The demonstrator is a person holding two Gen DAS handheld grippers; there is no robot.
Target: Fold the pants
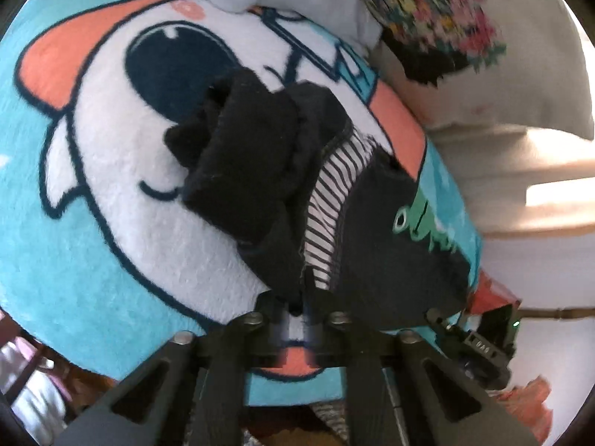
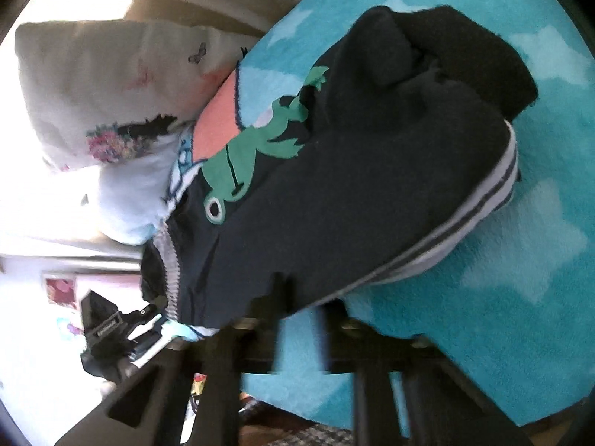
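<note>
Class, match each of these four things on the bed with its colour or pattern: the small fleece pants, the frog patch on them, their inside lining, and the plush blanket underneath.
Things:
1. small fleece pants
2. frog patch
3. inside lining
4. plush blanket

Colours:
A. green
B. turquoise with pale stars
C. dark navy
D. white with dark stripes

Pairs: 1-C, 2-A, 3-D, 4-B

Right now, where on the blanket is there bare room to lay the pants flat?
Free: the white cartoon face left of the dark pants, and the starred turquoise stretch beyond their striped waistband. Crowded: the far edge, where the floral pillow and pale cushion press against the blanket.
</note>
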